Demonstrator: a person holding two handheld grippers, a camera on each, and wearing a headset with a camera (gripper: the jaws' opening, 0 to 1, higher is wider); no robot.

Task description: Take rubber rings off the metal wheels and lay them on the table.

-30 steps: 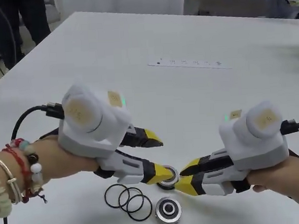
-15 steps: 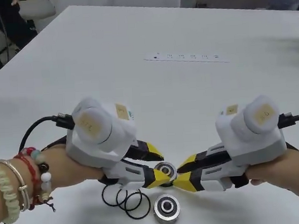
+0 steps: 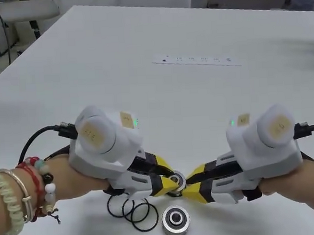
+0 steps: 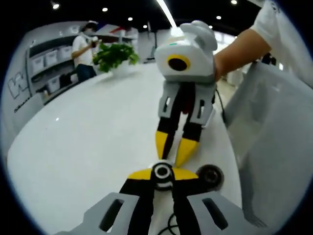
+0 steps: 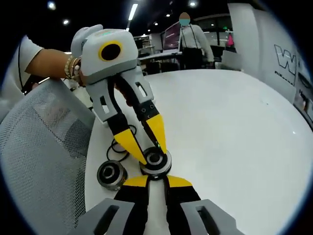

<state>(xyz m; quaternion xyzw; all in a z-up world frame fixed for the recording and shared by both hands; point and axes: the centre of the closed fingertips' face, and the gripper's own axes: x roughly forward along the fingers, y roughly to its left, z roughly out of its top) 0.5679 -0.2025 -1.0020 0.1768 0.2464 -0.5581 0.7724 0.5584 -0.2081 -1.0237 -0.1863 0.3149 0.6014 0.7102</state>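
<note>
Low in the head view, the left gripper [image 3: 171,181] has its jaws clamped on a metal wheel [image 3: 177,178] on the bench [image 3: 145,97]. The right gripper [image 3: 187,186] touches the wheel's rim with its jaws nearly together. Whether they pinch, I cannot tell.

Gripped wheel [image 3: 177,178] mostly covered by yellow tips of left gripper [image 3: 171,181] and right gripper [image 3: 189,185]. Can't tell if a ring sits on it or if the right jaws pinch anything. Left gripper overlaps loose rings [image 3: 135,211] at 12 o'clock. Power strip [image 3: 197,60] markings too small. Right hand [image 3: 305,185] cut at 3 o'clock edge.
</note>
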